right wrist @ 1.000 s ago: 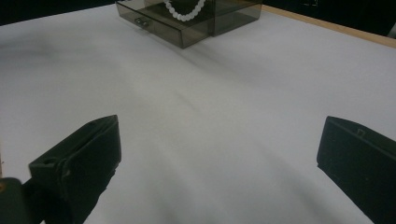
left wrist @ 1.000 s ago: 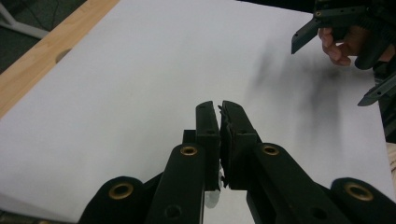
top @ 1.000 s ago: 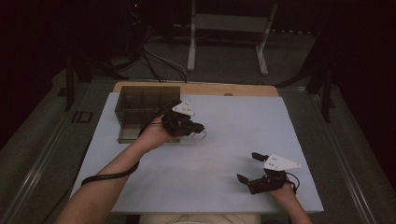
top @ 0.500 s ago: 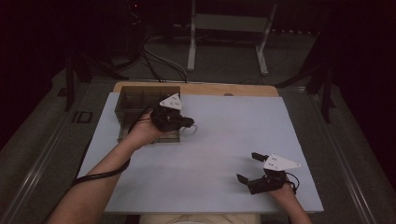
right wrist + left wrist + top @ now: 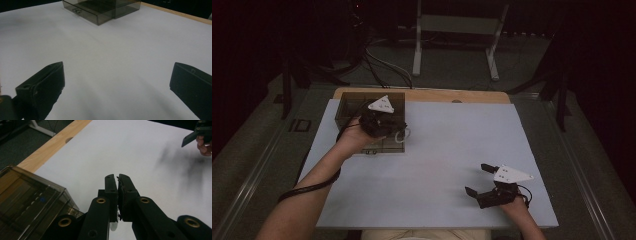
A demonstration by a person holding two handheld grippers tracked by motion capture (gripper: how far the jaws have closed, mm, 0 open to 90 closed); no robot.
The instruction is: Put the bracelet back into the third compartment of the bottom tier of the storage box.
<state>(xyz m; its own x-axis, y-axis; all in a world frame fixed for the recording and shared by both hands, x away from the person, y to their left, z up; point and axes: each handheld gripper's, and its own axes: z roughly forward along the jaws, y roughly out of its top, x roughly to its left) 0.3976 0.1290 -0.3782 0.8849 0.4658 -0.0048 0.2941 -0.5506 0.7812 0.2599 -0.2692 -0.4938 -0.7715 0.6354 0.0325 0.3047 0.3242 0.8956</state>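
white sheet (image 5: pixel 447 165), wooden table edge (image 5: pixel 452 95), metal stand (image 5: pixel 452 25)

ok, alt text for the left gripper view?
The left claw, jaws shut together, hangs above the white table cover. A smoky clear drawer box sits lower left, the wooden table edge beyond it, and the other claw at top right.

Room dim around me. White table sheet (image 5: pixel 437 165) under my tongs, wooden table edge (image 5: pixel 452 95) beyond it. Past that, dark green floor (image 5: pixel 452 65), pale metal stand (image 5: pixel 452 30), tangle of cables (image 5: pixel 377 60) beyond my left tong.
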